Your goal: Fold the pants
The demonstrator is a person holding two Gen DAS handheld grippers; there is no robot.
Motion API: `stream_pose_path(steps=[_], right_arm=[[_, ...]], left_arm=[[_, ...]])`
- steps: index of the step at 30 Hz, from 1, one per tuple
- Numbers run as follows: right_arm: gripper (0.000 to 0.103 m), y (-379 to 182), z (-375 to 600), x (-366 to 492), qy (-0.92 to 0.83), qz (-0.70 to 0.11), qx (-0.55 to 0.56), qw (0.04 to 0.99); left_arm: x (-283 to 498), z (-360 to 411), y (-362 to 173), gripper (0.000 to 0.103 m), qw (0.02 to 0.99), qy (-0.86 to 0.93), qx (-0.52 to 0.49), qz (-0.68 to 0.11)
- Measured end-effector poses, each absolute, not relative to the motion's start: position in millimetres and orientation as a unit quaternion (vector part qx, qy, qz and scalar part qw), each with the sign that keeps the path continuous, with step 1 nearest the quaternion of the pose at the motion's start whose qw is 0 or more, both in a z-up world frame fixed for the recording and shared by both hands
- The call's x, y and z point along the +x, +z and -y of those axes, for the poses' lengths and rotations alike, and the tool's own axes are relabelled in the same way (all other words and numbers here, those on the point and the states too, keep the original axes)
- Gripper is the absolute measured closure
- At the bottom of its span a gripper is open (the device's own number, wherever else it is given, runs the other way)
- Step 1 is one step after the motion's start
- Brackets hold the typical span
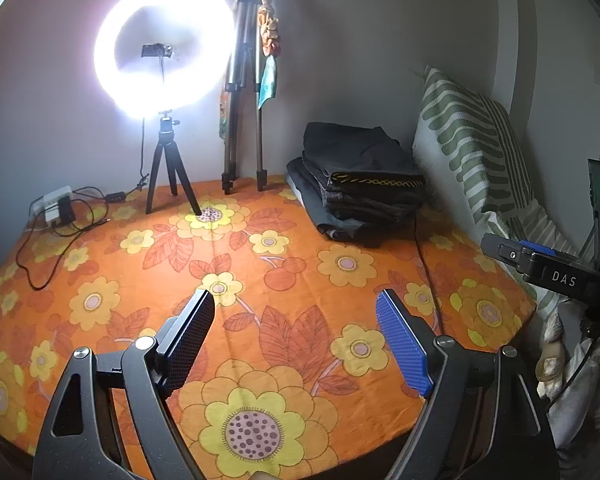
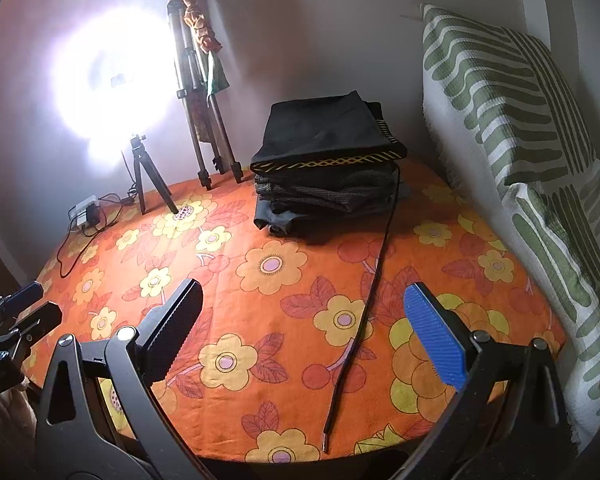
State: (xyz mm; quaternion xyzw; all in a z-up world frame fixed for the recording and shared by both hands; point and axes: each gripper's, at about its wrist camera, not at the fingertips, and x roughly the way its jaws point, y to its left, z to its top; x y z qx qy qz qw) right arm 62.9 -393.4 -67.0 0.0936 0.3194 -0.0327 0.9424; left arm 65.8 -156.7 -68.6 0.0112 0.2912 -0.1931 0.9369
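A stack of folded dark pants (image 1: pixel 360 184) lies at the back right of the orange flowered bedsheet (image 1: pixel 280 248); the top pair is black with a yellow-patterned waistband. The stack also shows in the right wrist view (image 2: pixel 328 160). A black drawstring cord (image 2: pixel 364 304) trails from the stack toward the front edge. My left gripper (image 1: pixel 296 320) is open and empty above the sheet. My right gripper (image 2: pixel 304 312) is open and empty, well short of the stack. The right gripper's body (image 1: pixel 552 268) shows at the right edge of the left wrist view.
A lit ring light on a small tripod (image 1: pixel 168 168) stands at the back left, with a taller folded tripod (image 1: pixel 240 120) beside it. A power strip with cables (image 1: pixel 56 208) lies at the far left. A green-striped pillow (image 2: pixel 520 120) leans along the right side.
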Motion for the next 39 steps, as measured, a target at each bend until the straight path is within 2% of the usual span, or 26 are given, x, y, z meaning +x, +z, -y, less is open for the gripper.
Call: stream_pose_path(steps=[39], right_arm=[[0.0, -66.8, 393.9, 63.3, -0.034, -0.319, 0.096, 0.942]], left_arm=[[60.6, 157.1, -58.4, 0.02, 0.94, -0.191, 0.011, -0.282]])
